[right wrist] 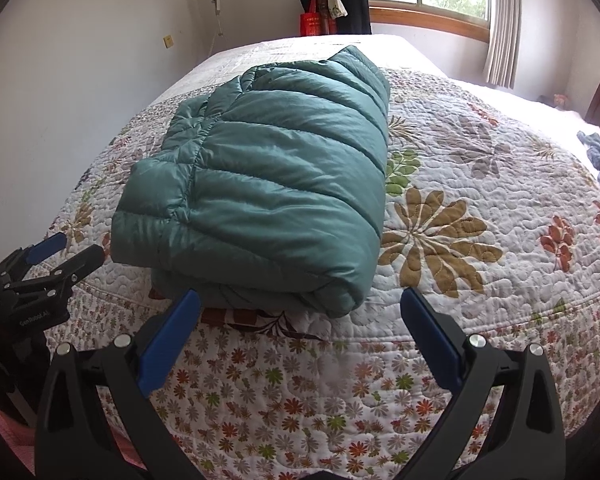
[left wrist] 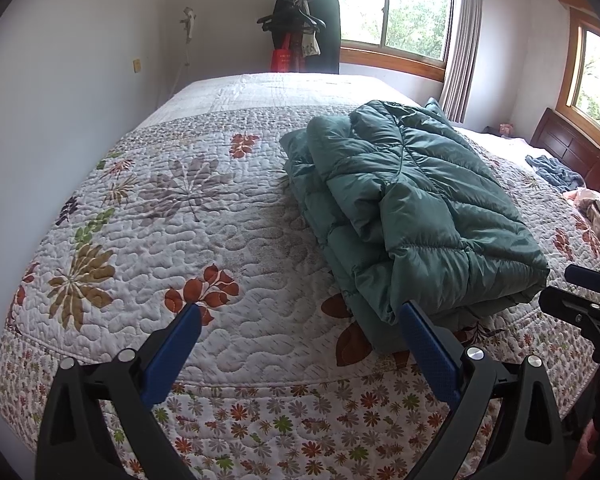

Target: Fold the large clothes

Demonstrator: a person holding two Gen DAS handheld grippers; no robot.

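The teal down jacket (right wrist: pixel 260 184) is seen lying folded into a thick bundle on the quilted bed (right wrist: pixel 480 280), straight ahead of the right gripper (right wrist: pixel 300 308) and ahead and to the right of the left gripper (left wrist: pixel 300 320); both tools are held wide apart, empty and clear of the cloth. If the fold is judged finished, the bundle is best pressed flat and squared from its near edge, so that the puffy layers are not sprung open. Open quilt is left on both sides, and the bed's front edge lies just below the fingertips.
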